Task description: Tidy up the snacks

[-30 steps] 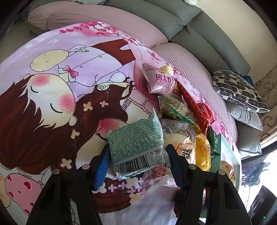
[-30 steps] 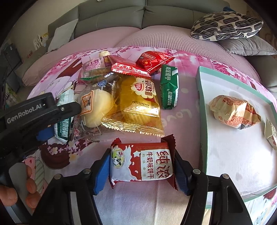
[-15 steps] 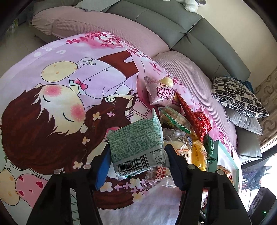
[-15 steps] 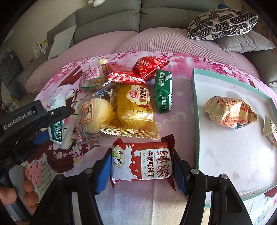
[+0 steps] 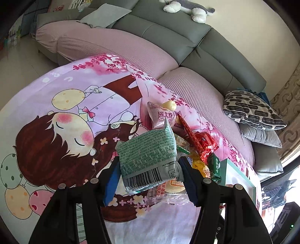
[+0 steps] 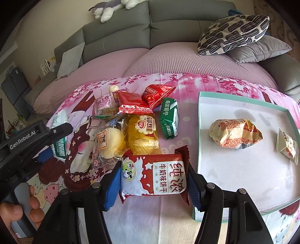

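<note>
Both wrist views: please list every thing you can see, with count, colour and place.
green-grey packet: 1, between left jaws
red-white biscuit packet: 1, between right jaws
tray: 1, white, teal rim, right of pile
orange swiss roll packet: 1, in tray
pale packet: 1, tray's right edge
loose snacks: about seven, mixed colours, on cartoon cloth
sofa: 1, grey
patterned cushion: 1, black-white
plush toy: 1, sofa back
left gripper, right gripper: black
hand: 1, lower left

Bright daylight, sharp focus, fisheye-warped edges
</note>
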Demonstrator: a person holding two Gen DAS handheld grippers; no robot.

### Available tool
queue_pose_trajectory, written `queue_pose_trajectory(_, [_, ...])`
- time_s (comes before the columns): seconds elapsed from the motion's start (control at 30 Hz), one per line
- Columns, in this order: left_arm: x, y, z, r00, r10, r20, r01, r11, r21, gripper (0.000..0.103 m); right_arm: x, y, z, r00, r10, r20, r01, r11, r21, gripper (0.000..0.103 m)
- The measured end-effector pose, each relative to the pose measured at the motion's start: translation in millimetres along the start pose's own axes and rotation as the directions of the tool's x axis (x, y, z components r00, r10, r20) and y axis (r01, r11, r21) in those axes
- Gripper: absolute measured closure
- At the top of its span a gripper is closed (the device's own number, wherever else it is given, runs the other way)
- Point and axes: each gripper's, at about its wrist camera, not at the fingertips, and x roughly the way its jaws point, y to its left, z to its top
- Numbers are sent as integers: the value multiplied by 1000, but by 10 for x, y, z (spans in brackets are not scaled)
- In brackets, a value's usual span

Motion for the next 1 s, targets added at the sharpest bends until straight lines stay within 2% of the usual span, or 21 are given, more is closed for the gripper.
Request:
queue_pose_trajectory(0.57, [-58, -737, -217, 999, -54, 7, 52, 990, 129, 40, -339, -628, 58, 998, -22, 63, 16, 995, 97, 38])
queue_pose_trajectory(1.0, [95, -1497, -605, 989, -129, -70, 143, 954, 263, 40, -571, -1566, -47, 987, -147, 67, 126, 958, 258, 38])
